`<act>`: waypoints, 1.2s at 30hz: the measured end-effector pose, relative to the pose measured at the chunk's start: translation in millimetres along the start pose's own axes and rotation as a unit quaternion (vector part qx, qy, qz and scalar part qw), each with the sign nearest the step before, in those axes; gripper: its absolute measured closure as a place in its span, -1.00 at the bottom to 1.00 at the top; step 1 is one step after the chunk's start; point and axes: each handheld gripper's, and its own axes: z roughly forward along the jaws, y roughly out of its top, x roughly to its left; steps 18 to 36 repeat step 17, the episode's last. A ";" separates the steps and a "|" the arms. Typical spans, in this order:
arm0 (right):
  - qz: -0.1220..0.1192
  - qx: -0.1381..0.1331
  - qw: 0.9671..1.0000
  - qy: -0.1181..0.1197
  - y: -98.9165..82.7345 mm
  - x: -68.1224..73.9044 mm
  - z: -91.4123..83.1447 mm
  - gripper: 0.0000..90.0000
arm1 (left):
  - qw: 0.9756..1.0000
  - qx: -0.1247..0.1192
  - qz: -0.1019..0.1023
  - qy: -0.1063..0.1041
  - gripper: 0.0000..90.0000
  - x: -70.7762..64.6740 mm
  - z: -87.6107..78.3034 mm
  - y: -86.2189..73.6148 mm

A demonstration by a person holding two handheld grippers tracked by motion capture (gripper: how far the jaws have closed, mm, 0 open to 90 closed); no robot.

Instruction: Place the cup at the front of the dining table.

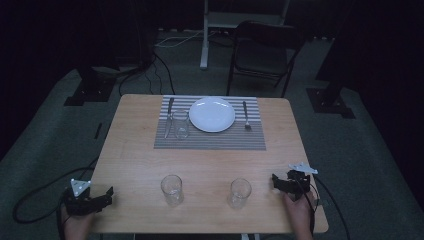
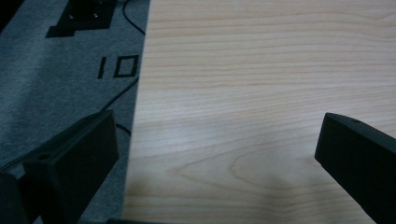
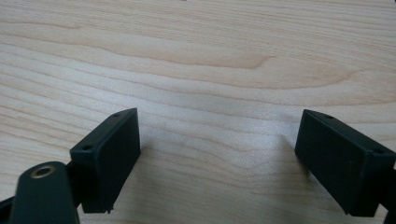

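Left gripper: held at the table's near-left corner, jaws spread wide over bare wood and the table edge in the left gripper view, pinching nothing.
Right gripper: near the near-right edge, jaws spread apart over bare wood, empty.
Near glasses: 2 clear tumblers stand upright between the grippers, the left glass and the right glass, well apart from each other.
Far glass: a 3rd tumbler on the striped placemat, just beside the white plate.
Cutlery: knife left of the plate, fork right of it.
Contents: all 3 glasses look empty, and the plate is bare.
Handling, judged: the glass is stiff, smooth, slippery and breakable, likely light when empty.
Hold: across the straight wall at mid-height, with a gentle squeeze.
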 end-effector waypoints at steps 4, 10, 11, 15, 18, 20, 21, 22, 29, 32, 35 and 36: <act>0.000 0.000 1.000 0.000 0.0 0.0 0.0 -0.69 | 1.000 0.002 -0.004 0.008 -1.00 0.9 -1.2 -2.6; 0.000 0.000 1.000 0.000 0.0 -0.1 0.0 -0.69 | 1.000 -0.011 -0.015 -0.007 -0.99 5.2 -1.1 -3.7; 0.000 0.000 1.000 0.000 0.0 -0.1 0.0 -0.69 | 1.000 -0.011 -0.016 -0.007 -0.99 5.3 -1.2 -3.9; 0.000 0.000 1.000 0.000 0.0 -0.1 0.0 -0.69 | 1.000 -0.016 -0.020 -0.015 -0.99 4.2 -2.7 -4.5; 0.000 0.000 1.000 0.000 0.1 -0.2 0.0 -0.69 | 0.999 -0.022 -0.024 -0.018 -0.99 3.4 -3.7 -4.3; 0.000 0.000 1.000 0.000 0.1 -0.2 0.0 -0.69 | 0.999 -0.022 -0.024 -0.018 -0.99 3.4 -3.7 -4.3; 0.000 0.000 1.000 0.000 0.1 -0.2 0.0 -0.69 | 0.999 -0.022 -0.024 -0.018 -0.99 3.4 -3.7 -4.3; 0.000 0.000 1.000 0.000 0.1 -0.2 0.0 -0.69 | 0.999 -0.022 -0.024 -0.018 -0.99 3.4 -3.7 -4.3; 0.000 0.000 1.000 0.000 0.1 -0.2 0.0 -0.69 | 0.999 -0.022 -0.024 -0.018 -0.99 3.4 -3.7 -4.3; 0.000 0.000 1.000 0.000 0.1 -0.2 0.0 -0.69 | 0.999 -0.022 -0.024 -0.018 -0.99 3.4 -3.7 -4.3; 0.000 0.000 1.000 0.000 0.1 -0.2 0.0 -0.69 | 0.999 -0.022 -0.024 -0.018 -0.99 3.4 -3.7 -4.3; 0.000 0.000 1.000 0.000 0.1 -0.2 0.0 -0.69 | 0.999 -0.022 -0.024 -0.018 -0.99 3.4 -3.7 -4.3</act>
